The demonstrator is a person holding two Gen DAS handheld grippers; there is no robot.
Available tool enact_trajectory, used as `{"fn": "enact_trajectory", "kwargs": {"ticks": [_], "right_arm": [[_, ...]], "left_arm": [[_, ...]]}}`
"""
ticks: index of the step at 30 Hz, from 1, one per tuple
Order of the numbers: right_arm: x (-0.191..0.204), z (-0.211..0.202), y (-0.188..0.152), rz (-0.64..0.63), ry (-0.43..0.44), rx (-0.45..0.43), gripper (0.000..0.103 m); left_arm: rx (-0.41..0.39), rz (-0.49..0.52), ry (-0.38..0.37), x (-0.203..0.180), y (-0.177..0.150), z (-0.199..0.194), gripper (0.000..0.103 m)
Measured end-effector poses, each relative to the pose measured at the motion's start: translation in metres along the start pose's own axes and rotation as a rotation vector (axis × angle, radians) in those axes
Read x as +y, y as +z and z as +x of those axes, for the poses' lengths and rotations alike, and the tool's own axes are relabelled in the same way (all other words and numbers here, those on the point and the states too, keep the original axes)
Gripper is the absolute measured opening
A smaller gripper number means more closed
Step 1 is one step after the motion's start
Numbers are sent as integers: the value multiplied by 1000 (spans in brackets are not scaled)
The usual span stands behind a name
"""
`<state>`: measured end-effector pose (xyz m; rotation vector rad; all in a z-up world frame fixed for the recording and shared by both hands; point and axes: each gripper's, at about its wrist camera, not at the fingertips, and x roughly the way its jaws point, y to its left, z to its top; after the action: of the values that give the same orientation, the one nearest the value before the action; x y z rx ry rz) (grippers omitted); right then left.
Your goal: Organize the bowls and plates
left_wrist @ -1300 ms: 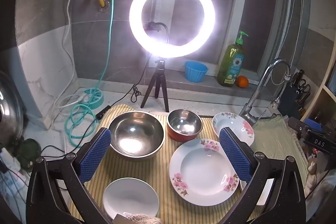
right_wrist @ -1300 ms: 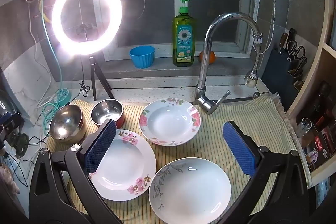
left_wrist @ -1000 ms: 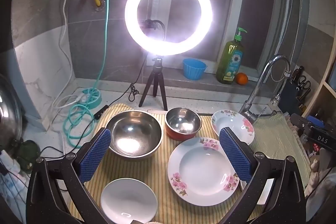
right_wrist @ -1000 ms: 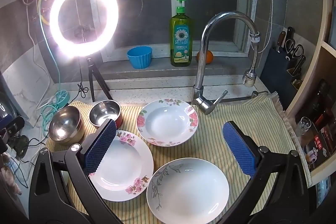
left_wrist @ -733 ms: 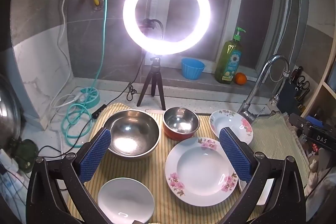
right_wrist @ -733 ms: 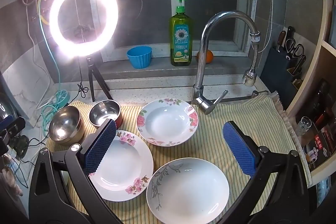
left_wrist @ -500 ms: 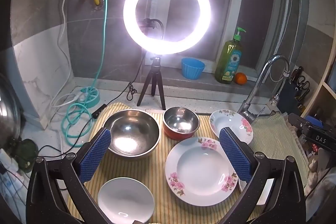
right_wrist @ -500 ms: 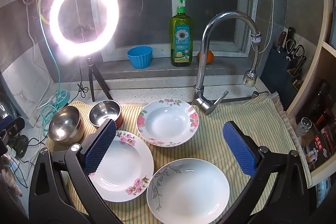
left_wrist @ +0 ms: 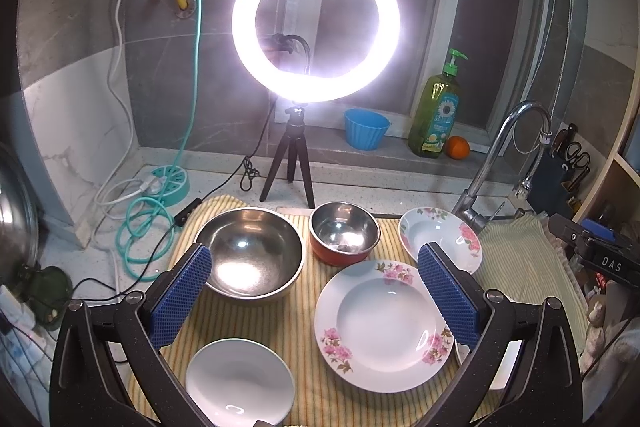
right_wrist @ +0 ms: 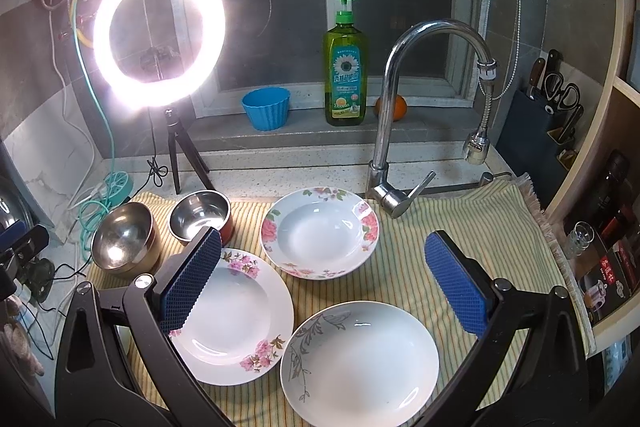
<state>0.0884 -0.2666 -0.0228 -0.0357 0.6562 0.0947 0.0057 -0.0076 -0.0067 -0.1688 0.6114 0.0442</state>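
On a yellow striped cloth [left_wrist: 304, 311] lie a large steel bowl [left_wrist: 250, 251], a small steel bowl with a red outside [left_wrist: 344, 233], a pink-flowered plate [left_wrist: 384, 323], a second flowered plate [left_wrist: 440, 237] farther back and a small white plate [left_wrist: 240, 383]. My left gripper [left_wrist: 314, 291] is open and empty above the cloth, apart from all of them. In the right wrist view my right gripper [right_wrist: 324, 283] is open and empty above the flowered plates [right_wrist: 320, 231] [right_wrist: 232, 319] and a white plate with a grey leaf pattern [right_wrist: 360, 363]. The bowls [right_wrist: 120, 241] [right_wrist: 200, 217] stand at the left.
A lit ring light on a tripod [left_wrist: 316, 23] stands behind the bowls. A faucet [right_wrist: 400, 99] rises at the back right of the cloth. A green soap bottle [right_wrist: 346, 67], a blue cup [right_wrist: 266, 107] and an orange [left_wrist: 457, 148] stand on the sill. Cables [left_wrist: 140, 223] lie at the left.
The left wrist view has shifted slightly, so the dishes sit a little lower-left in frame. The right gripper has barely moved. Both stay open.
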Motion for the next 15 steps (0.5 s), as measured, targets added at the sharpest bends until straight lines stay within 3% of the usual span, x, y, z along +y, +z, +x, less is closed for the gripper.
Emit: {"fn": "enact_trajectory", "kwargs": {"ticks": [15], "right_arm": [[-1, 0, 0, 0, -2, -2, 103]], "left_arm": [[2, 2, -1, -3, 2, -1, 102]]}}
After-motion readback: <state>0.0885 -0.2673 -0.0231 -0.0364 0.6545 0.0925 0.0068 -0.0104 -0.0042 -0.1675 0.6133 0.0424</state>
